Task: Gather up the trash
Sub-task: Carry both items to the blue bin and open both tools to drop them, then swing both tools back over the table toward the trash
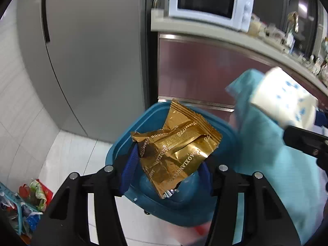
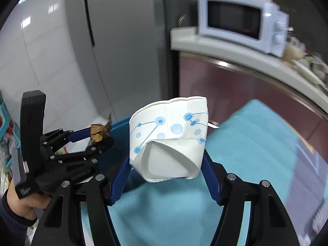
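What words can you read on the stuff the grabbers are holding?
"DAOXIANGCUN", printed more than once on the gold wrapper.
"Since 1773", near that wrapper's edge; small, so I am less sure.
A curly word on its dark patch: too crumpled to read.
Paper cup: only blue dots and lines, no words.

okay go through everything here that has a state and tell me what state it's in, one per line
Gold wrapper: crumpled, clamped in left gripper, over the bin.
Paper cup: crushed, clamped in right gripper.
Blue bin: open.
Microwave: door shut.
Fridge: doors shut.
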Demonstrator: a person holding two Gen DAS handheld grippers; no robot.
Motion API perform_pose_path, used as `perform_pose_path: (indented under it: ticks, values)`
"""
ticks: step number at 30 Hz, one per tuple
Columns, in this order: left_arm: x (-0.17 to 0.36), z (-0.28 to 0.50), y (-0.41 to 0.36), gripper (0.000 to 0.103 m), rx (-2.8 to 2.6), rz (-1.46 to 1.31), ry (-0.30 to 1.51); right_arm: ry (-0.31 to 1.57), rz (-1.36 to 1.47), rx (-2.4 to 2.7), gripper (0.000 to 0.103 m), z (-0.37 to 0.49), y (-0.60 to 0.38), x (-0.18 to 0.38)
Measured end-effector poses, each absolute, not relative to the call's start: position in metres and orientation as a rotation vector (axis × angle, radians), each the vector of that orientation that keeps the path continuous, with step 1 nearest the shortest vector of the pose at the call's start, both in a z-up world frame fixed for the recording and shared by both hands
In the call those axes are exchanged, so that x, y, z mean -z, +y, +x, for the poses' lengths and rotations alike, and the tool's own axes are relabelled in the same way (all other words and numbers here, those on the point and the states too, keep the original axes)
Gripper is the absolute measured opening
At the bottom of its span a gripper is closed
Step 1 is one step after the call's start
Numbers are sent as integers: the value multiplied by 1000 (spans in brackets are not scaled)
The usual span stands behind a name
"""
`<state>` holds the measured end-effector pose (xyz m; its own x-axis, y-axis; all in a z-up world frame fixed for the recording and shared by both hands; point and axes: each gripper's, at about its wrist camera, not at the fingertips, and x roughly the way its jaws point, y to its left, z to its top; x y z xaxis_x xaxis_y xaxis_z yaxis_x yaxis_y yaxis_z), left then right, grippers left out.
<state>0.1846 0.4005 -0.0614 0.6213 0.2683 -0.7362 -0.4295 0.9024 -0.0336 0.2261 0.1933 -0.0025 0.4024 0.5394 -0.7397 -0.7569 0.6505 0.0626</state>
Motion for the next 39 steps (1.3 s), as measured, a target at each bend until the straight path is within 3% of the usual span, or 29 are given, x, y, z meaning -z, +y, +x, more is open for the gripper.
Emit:
perform_pose_path:
  ticks: [8, 10, 11, 13, 17, 21, 26, 32, 39]
  values:
    - [97, 202, 421, 60, -404, -184, 911, 952, -439, -837, 65, 256, 259, 42]
    - [99, 208, 421, 65, -403, -188, 916, 1010, -460, -858, 65, 262, 270, 52]
    - [100, 210, 421, 73, -403, -189, 919, 1015, -469, -853, 66, 263, 274, 55]
    - [99, 207, 422, 79, -402, -188, 910, 1013, -498, -854, 77, 261, 280, 58]
    - [93, 205, 417, 80, -414, -176, 896, 992, -463, -856, 77, 262, 278, 52]
    - [80, 201, 408, 87, -426, -153, 860, 935, -411, -824, 78, 268, 252, 34]
    - [53, 186, 385, 97, -460, -93, 794, 806, -315, -793, 86, 256, 199, -2]
    - [21, 178, 348, 97, -454, -43, 743, 657, -219, -733, 96, 231, 128, -35]
    - [-11, 167, 286, 97, -416, 11, 686, 542, -147, -639, 96, 179, 38, -49]
